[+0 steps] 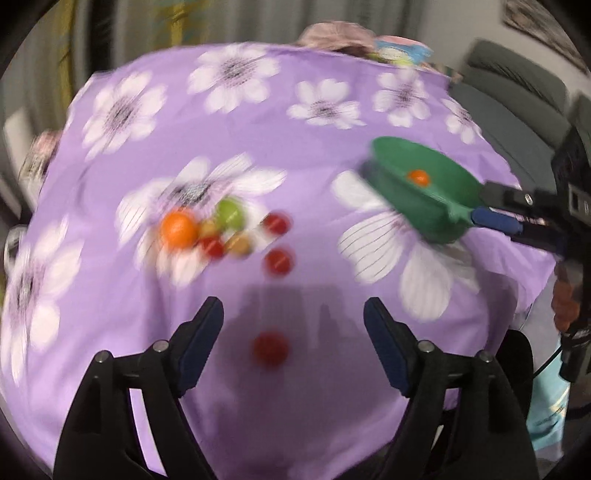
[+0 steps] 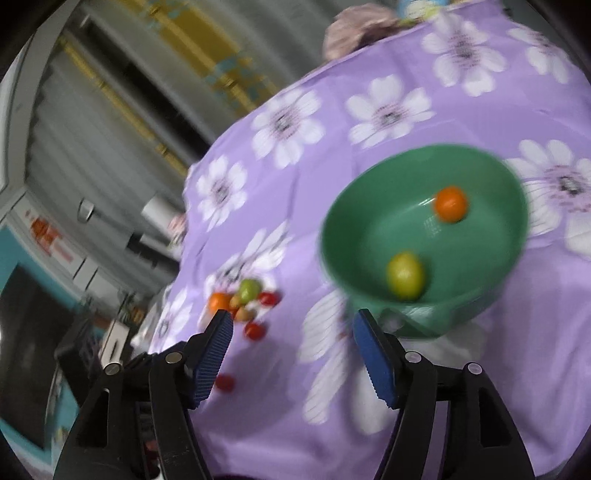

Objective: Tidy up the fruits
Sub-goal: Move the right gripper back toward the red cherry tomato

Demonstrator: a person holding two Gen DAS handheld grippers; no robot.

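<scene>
No readable writing anywhere; frames too blurred. Red marks on a wall panel (image 2: 46, 236) at 9 o'clock in the right wrist view can't be made out, nor can the molded mark on the bowl floor.

Left gripper (image 1: 293, 345): fingers spread wide, holding nothing, over the purple floral tablecloth (image 1: 258, 122). One red fruit (image 1: 270, 349) lies on the cloth btwn the fingers, touching neither.

At 10 o'clock from it, a fruit cluster: big orange (image 1: 179, 229), green fruit (image 1: 229, 214), small red and yellowish ones packed against them. Two more reds sit just beside the cluster, at (image 1: 276, 223) and (image 1: 279, 260).

Green bowl (image 1: 417, 206) at 2 o'clock, tilted. Right gripper (image 1: 476, 218) is on its near rim in the left wrist view. In the right wrist view its fingers (image 2: 214, 352) are spread, w/ the bowl rim just ahead of the right-hand finger; a firm pinch can't be confirmed.

Inside the bowl: small orange fruit (image 2: 450, 204) and yellow-green fruit (image 2: 405, 276), apart from each other.

Around: grey sofa (image 1: 517, 85) at 1–2 o'clock past the table edge, curtains (image 1: 155, 26) at 12, crumpled pinkish cloth (image 1: 332, 35) on the far table edge.
</scene>
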